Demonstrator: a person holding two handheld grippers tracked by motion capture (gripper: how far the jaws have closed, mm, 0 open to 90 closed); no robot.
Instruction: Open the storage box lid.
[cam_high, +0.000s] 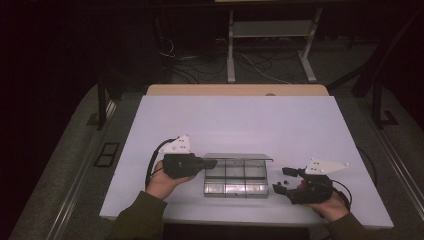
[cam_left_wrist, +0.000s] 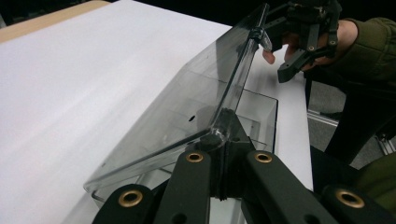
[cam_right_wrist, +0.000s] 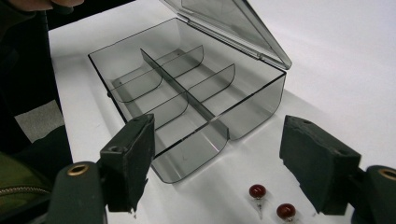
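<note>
A clear smoky plastic box (cam_high: 235, 184) with several compartments sits near the front of the white table top (cam_high: 235, 120). Its hinged lid (cam_high: 239, 157) stands raised. My left gripper (cam_high: 210, 163) reaches in from the left and is shut on the lid's edge (cam_left_wrist: 187, 107), its jaws meeting at the rim (cam_left_wrist: 223, 125). My right gripper (cam_high: 281, 180) hovers just right of the box, open, with nothing between its pads (cam_right_wrist: 135, 144). Two small red-headed pins (cam_right_wrist: 257, 191) lie on the white surface below its jaws, next to the box's near corner (cam_right_wrist: 196, 158). The compartments look bare.
A wooden table edge (cam_high: 235, 90) runs behind the white top. Beyond it, on the dark floor, are cables (cam_high: 200, 65) and a metal stand (cam_high: 270, 30). The person's hand and green sleeve (cam_left_wrist: 364, 42) hold the right gripper (cam_left_wrist: 279, 55) past the lid's far end.
</note>
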